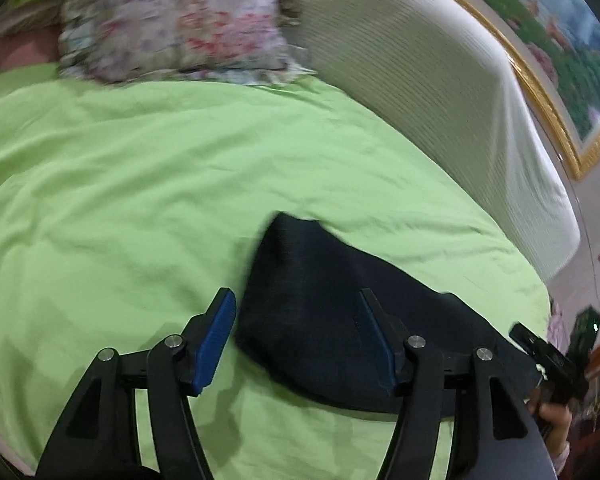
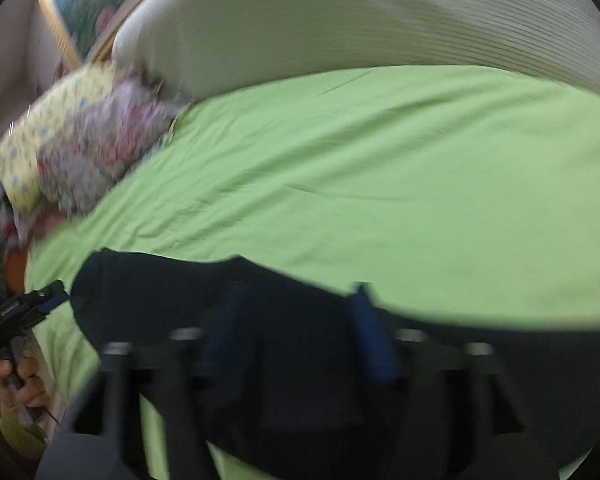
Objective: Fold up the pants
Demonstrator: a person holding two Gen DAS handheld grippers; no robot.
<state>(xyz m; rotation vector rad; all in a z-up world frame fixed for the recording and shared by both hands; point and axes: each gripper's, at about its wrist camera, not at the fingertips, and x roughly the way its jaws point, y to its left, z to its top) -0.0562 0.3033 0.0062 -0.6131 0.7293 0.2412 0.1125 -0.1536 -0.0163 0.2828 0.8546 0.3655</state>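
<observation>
Setting: a bed (image 1: pixel 140 184) covered with a light green sheet, rumpled in soft creases.
Pants: dark pants (image 1: pixel 332 320) lie in a compact, folded-looking bundle on the near part of the bed, towards the right in the left wrist view.
Left gripper: the left gripper (image 1: pixel 296 340) hovers just above the pants' left edge, blue pads standing apart, nothing pressed between them.
Right gripper: the right gripper (image 2: pixel 296 332) is blurred over the dark cloth; its fingers stand apart, with pants beneath them and no clear grip on them.
Hands: a hand (image 2: pixel 18 380) holds the left gripper's handle at the near left of the right wrist view.
Far side: a flowered pillow (image 1: pixel 172 20) and a white ribbed cushion (image 1: pixel 420 92) lie at the far end.
Wall: a gold-framed picture (image 1: pixel 560 60) hangs behind the cushion.
</observation>
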